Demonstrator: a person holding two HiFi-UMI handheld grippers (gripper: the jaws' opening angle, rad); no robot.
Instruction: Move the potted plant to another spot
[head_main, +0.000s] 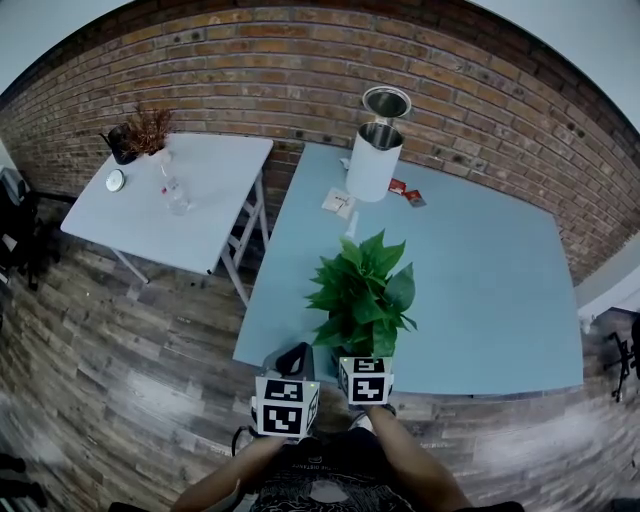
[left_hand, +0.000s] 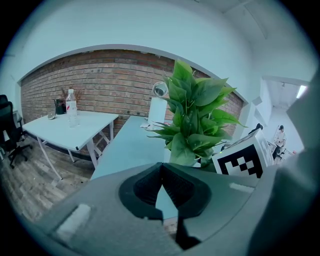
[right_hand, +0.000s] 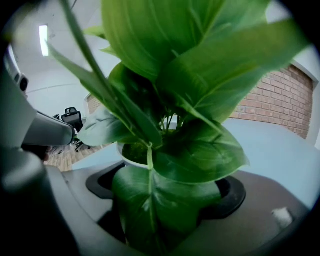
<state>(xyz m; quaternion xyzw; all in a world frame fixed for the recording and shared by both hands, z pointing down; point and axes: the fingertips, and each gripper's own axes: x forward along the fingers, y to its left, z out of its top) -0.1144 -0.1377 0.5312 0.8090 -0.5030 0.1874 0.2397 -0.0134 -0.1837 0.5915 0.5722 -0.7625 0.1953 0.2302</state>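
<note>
The potted plant (head_main: 362, 292), broad green leaves in a white pot, stands near the front edge of the light blue table (head_main: 480, 290). My right gripper (head_main: 360, 362) is at its base. In the right gripper view, leaves fill the picture and the white pot rim (right_hand: 127, 154) sits between the jaws, which press on it from both sides; my right gripper (right_hand: 165, 189) is shut on the pot. My left gripper (head_main: 296, 358) hangs just left of the plant, off the table's front edge. The left gripper (left_hand: 161, 175) is shut with nothing in it, and the plant (left_hand: 192, 117) shows to its right.
A white kettle (head_main: 375, 160) with its lid open stands at the table's far side, with a paper (head_main: 338, 203) and small packets (head_main: 405, 192) beside it. A white folding table (head_main: 200, 235) to the left holds a bottle (head_main: 176, 195) and dried flowers (head_main: 145, 130). A brick wall (head_main: 300, 70) runs behind.
</note>
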